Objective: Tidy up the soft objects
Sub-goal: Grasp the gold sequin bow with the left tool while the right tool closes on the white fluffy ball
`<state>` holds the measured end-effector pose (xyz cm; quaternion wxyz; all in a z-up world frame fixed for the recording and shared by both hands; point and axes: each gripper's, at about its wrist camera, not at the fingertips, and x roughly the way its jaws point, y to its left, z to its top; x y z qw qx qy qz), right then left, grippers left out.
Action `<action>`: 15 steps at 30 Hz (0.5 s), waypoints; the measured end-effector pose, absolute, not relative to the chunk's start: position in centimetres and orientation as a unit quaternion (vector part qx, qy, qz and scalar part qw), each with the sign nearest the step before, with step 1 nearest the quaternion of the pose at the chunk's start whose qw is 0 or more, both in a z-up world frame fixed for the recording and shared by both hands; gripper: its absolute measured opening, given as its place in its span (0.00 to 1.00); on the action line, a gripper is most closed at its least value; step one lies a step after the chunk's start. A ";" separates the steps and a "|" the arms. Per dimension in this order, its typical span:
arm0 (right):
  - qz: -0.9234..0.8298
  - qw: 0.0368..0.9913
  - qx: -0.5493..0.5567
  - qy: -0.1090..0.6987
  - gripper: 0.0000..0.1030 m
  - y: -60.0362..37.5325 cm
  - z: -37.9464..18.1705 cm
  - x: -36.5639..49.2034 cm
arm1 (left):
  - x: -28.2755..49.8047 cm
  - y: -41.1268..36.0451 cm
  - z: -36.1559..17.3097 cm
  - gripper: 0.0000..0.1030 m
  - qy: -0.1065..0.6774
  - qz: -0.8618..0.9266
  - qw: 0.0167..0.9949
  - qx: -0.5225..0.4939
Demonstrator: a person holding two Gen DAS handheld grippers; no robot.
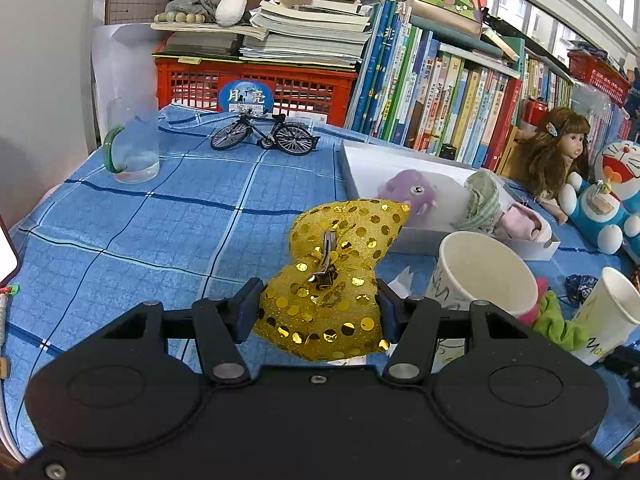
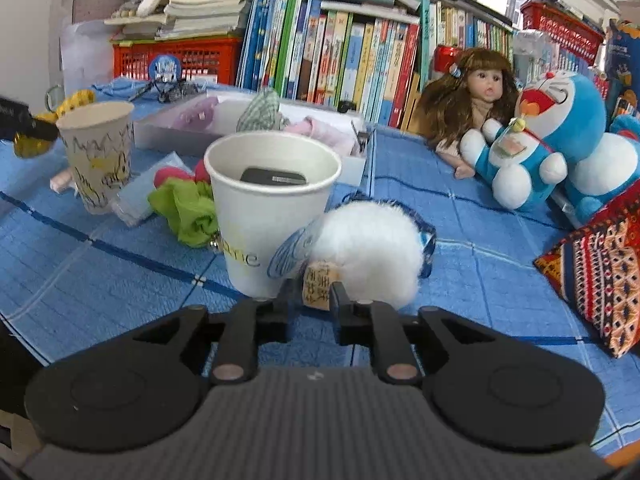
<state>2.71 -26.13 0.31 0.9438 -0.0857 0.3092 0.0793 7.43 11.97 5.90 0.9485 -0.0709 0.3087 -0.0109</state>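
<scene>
Gold sequinned bow (image 1: 334,280) sits at the centre of the left wrist view, where we see the left gripper (image 1: 318,308) pinching it from both sides, blue pads pressed into the fabric, the bow lifted above the blue checked tablecloth (image 1: 140,240). A metal clip (image 1: 326,258) shows on its middle. Behind it, at centre right, a white tray (image 1: 372,160) holds a purple plush (image 1: 412,190) and rolled cloths.

In the right wrist view we see the right gripper (image 2: 310,300) with its jaws slightly apart at lower centre, a paper tag (image 2: 316,286) between the tips; we cannot tell whether they touch it. The tag hangs from a white fluffy pompom (image 2: 372,248) lying just beside a paper cup (image 2: 272,208). A green cloth (image 2: 188,210) lies left of the cup.
</scene>
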 end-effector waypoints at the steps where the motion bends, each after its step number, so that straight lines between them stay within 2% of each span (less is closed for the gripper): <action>1: 0.076 0.943 -0.087 0.312 0.38 -26.0 0.0 2.9 | 7.5 12.0 5.9 0.54 0.309 -0.012 0.948 -0.071; 11: 0.045 0.949 -0.071 0.304 0.38 -26.1 -1.5 4.4 | 7.8 11.6 6.0 0.54 0.309 -0.014 0.949 -0.067; 12: 0.043 0.950 -0.066 0.303 0.37 -26.2 -1.5 4.4 | 7.8 11.6 6.0 0.54 0.309 -0.014 0.949 -0.066; 13: 0.044 0.950 -0.060 0.303 0.22 -26.4 -1.4 4.5 | 7.9 11.6 6.1 0.54 0.309 -0.015 0.949 -0.066; 15: 0.047 0.950 -0.054 0.303 0.21 -26.5 -1.1 4.2 | 8.0 11.5 6.3 0.54 0.308 -0.017 0.949 -0.064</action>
